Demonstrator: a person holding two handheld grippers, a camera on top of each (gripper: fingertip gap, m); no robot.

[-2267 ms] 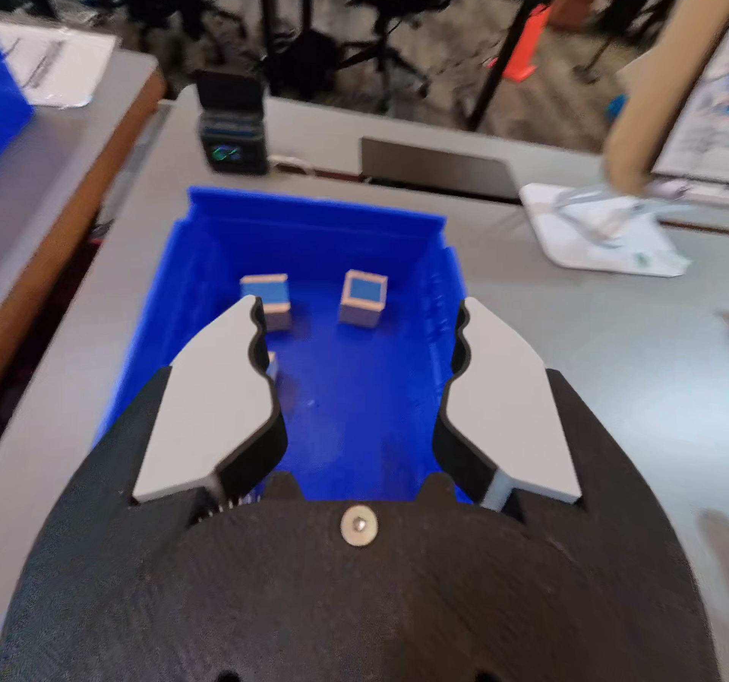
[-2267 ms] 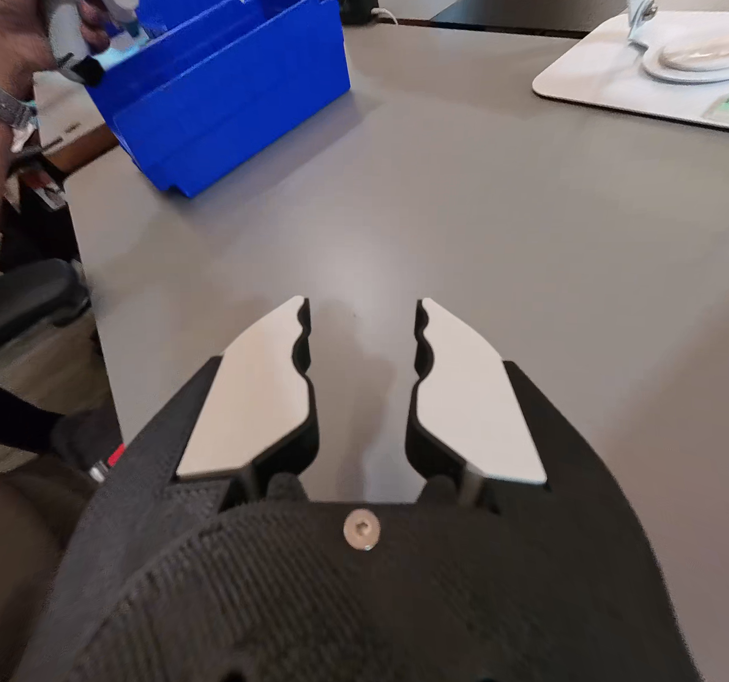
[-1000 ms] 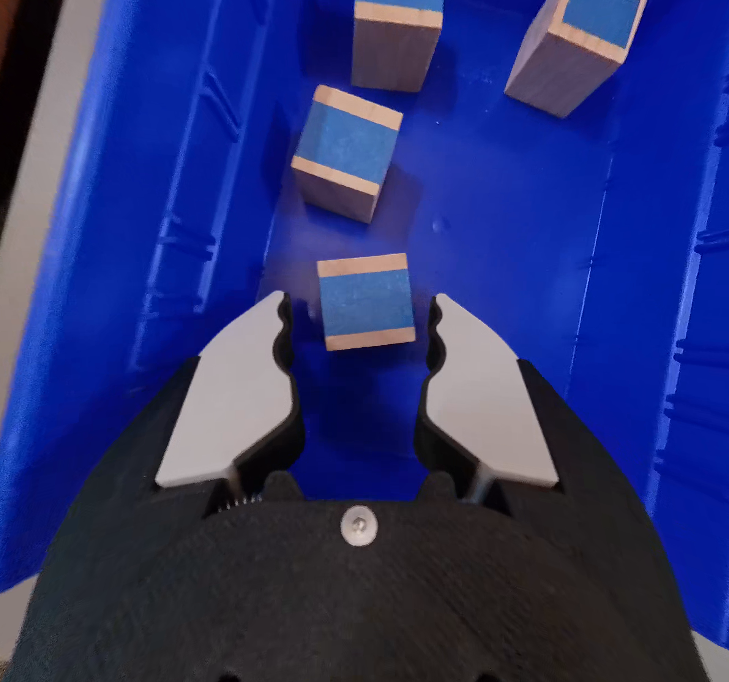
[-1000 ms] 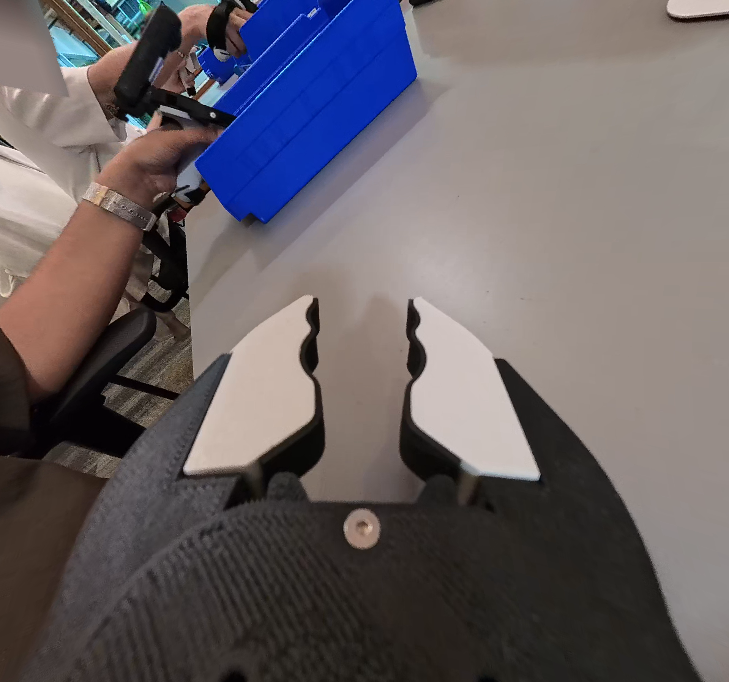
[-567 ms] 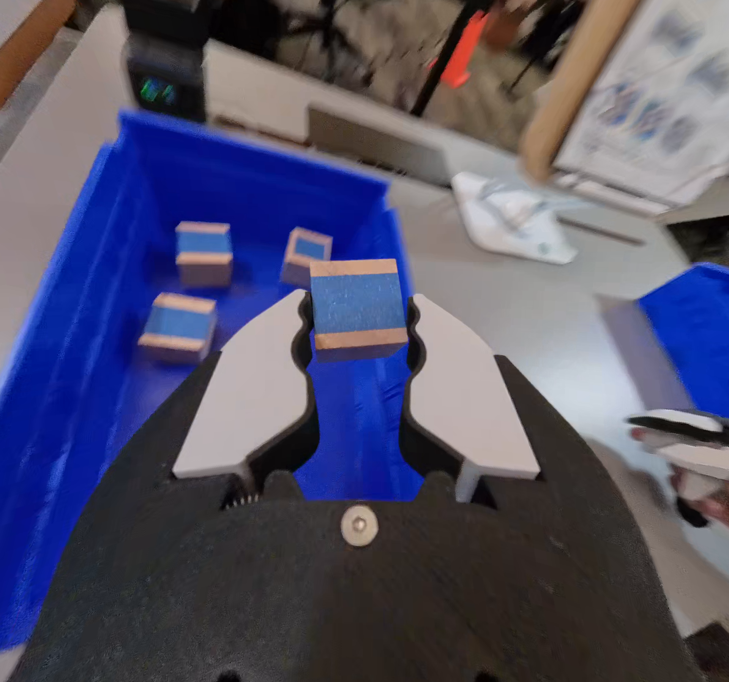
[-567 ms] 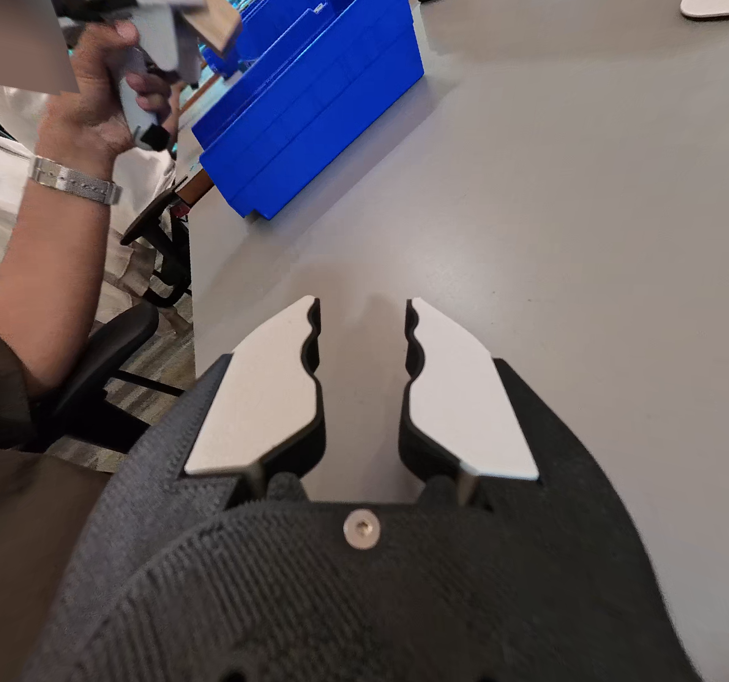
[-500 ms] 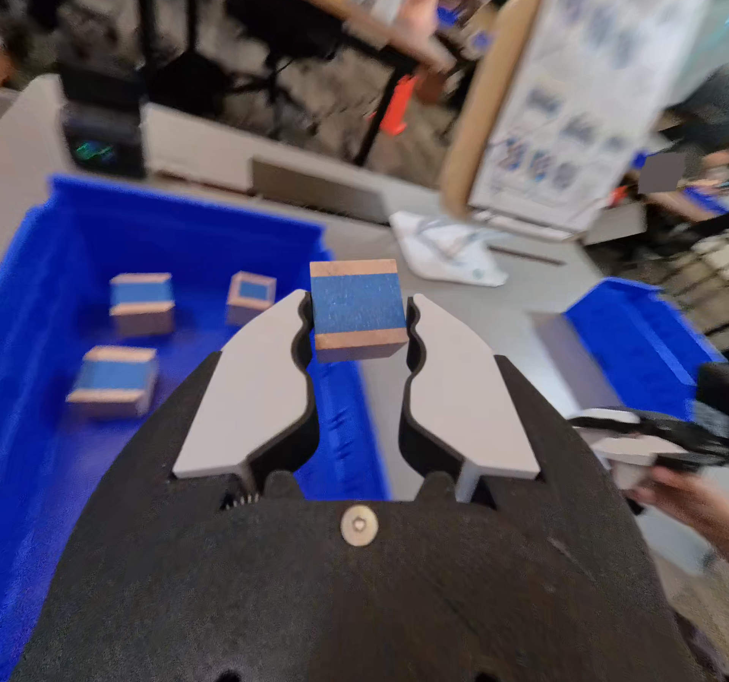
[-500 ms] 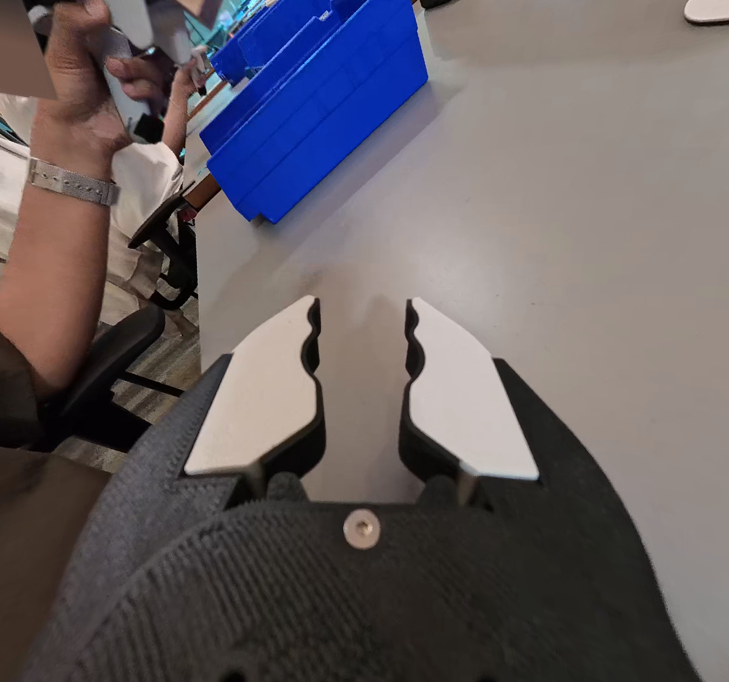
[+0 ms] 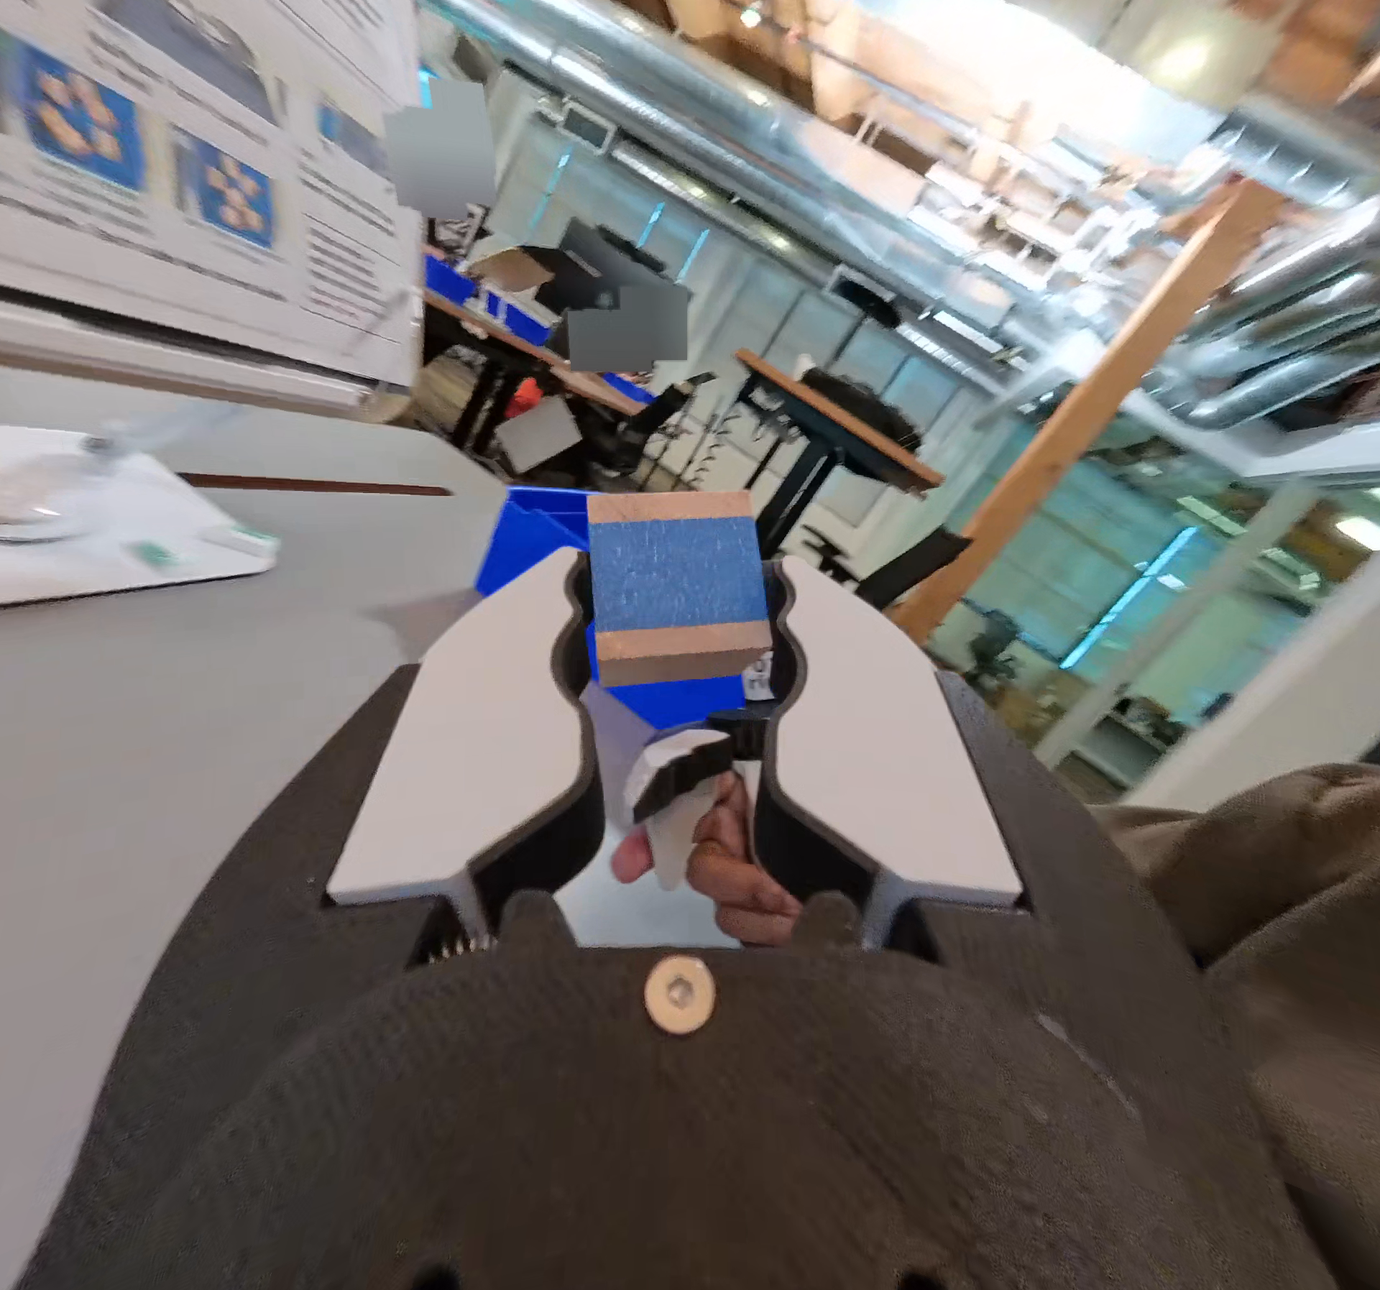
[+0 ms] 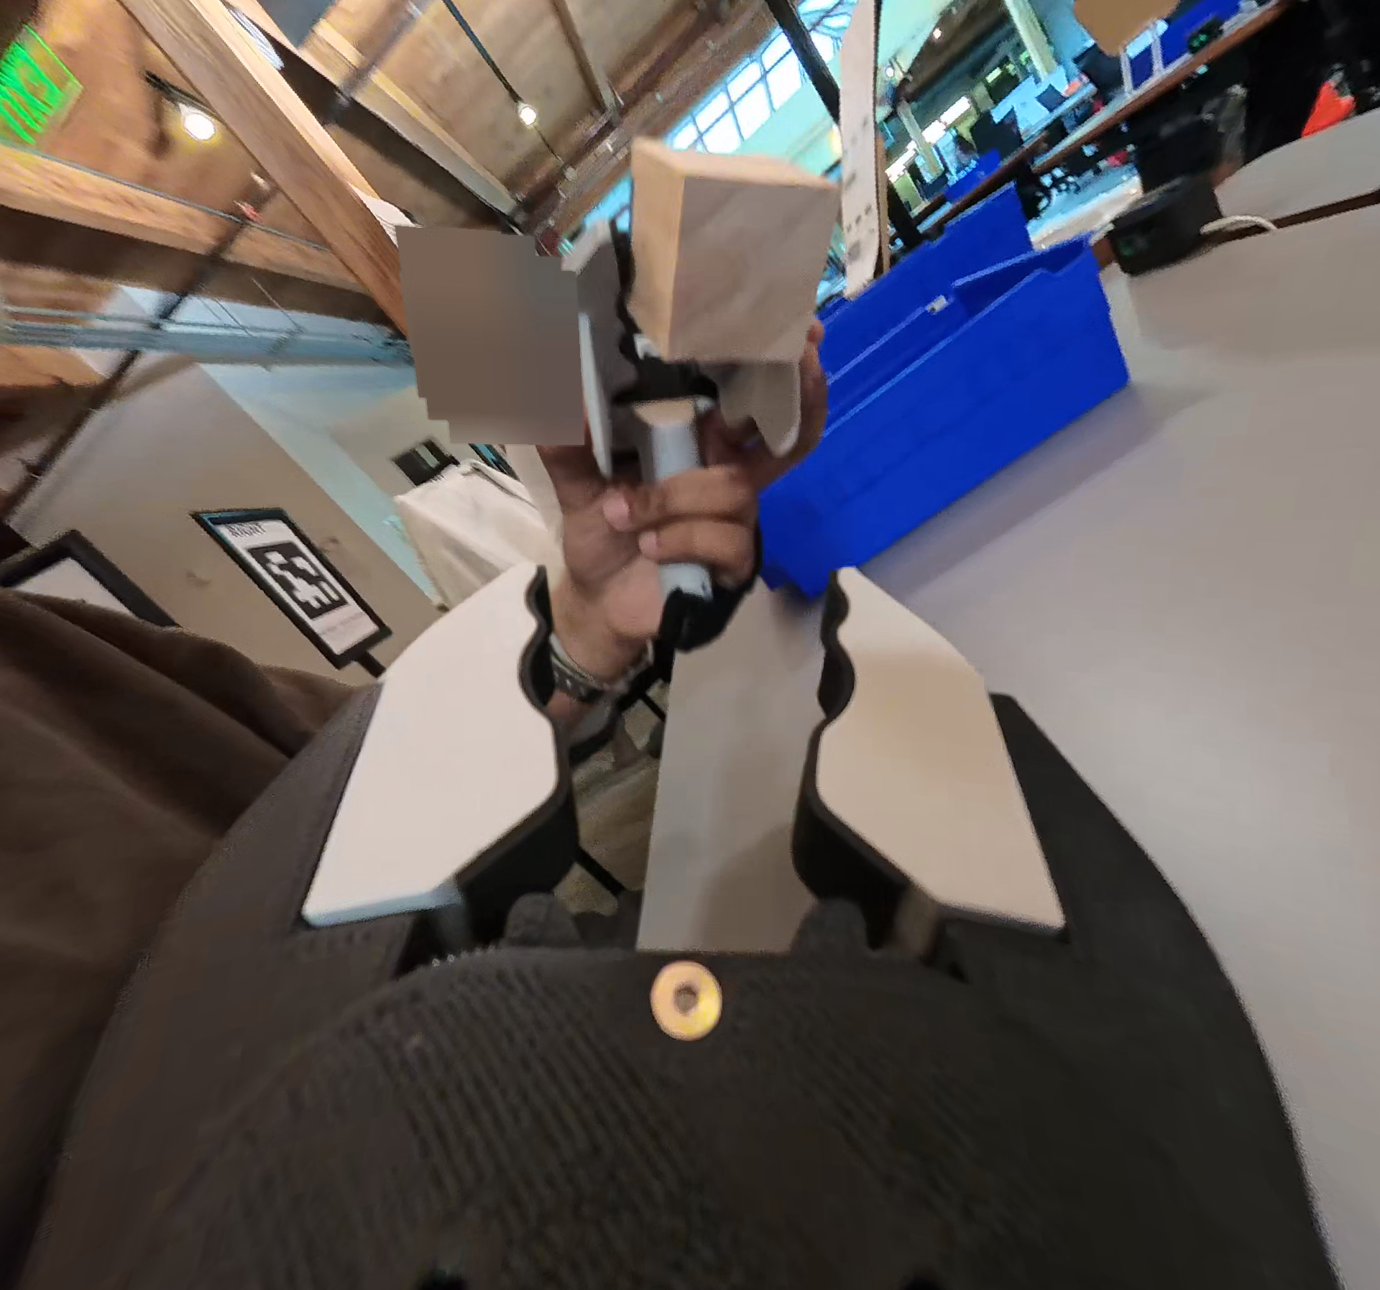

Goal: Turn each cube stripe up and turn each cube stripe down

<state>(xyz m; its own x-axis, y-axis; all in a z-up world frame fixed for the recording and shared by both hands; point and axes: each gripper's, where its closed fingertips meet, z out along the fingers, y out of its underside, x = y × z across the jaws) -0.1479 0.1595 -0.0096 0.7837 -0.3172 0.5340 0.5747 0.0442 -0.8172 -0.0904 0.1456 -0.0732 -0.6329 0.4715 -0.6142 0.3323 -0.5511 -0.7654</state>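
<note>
1. Cube (image 9: 676,586) of wood with blue stripe, clamped between the fingertips of the left gripper (image 9: 678,608), held high above the grey table (image 9: 187,694), stripe face toward the camera. Beyond it, a blue bin (image 9: 523,534) at the far table edge; below, the right gripper (image 9: 683,769) in a hand (image 9: 735,873). Plenty of free air all round.
2. Right gripper (image 10: 683,616) with jaws apart, holding nothing. Ahead and above, the same cube (image 10: 720,261) showing plain wood faces, pinched in the left gripper (image 10: 650,366). Blue bin (image 10: 963,388) well off on the table (image 10: 1120,619).
3. Judged early: one cube lifted, not yet turned and set down; no other cubes in sight here.
</note>
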